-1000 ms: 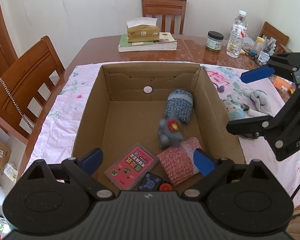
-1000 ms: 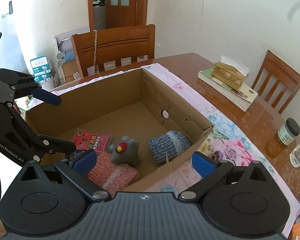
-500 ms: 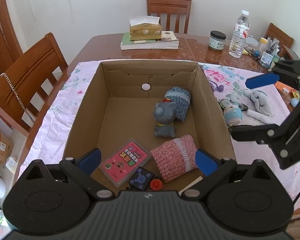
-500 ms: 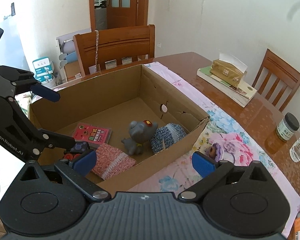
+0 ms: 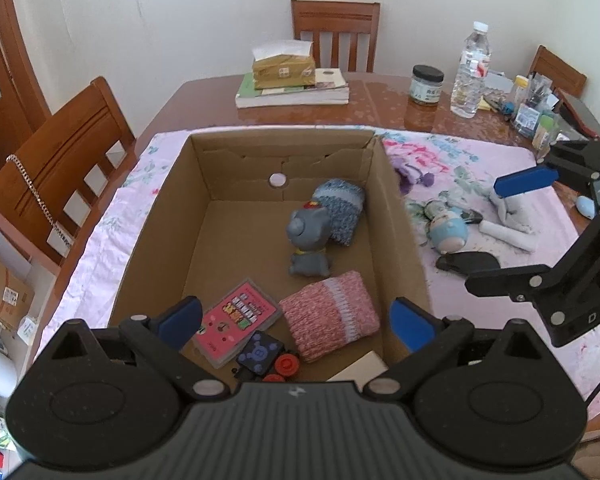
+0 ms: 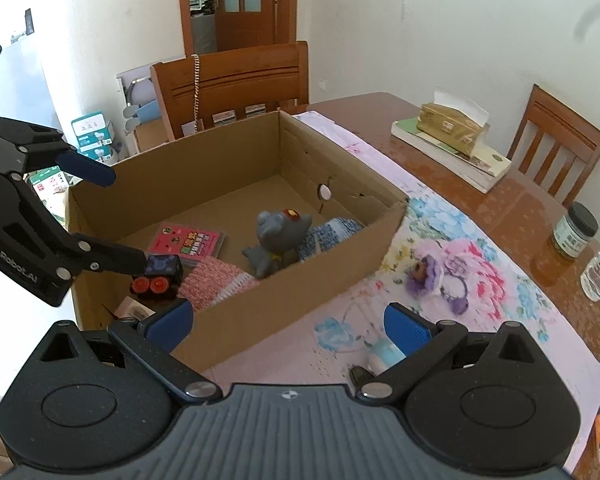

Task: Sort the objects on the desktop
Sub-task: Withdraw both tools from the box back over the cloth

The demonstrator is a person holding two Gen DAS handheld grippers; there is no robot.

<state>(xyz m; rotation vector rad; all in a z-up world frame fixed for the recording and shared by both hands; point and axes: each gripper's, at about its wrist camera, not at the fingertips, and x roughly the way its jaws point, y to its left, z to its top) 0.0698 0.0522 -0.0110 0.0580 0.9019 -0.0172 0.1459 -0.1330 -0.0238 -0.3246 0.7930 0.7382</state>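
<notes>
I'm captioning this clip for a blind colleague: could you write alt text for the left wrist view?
An open brown cardboard box on a pink floral cloth holds a grey plush toy, blue knitted pouch, pink knitted pouch and pink card box. The open left gripper hovers over it; the open right gripper hangs above toys outside.

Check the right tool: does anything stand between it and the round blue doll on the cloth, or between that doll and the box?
Nothing blocks the right tool from the blue doll, which lies just below it. Between the doll and the box interior only the cardboard box wall rises, so it must be lifted over.
</notes>
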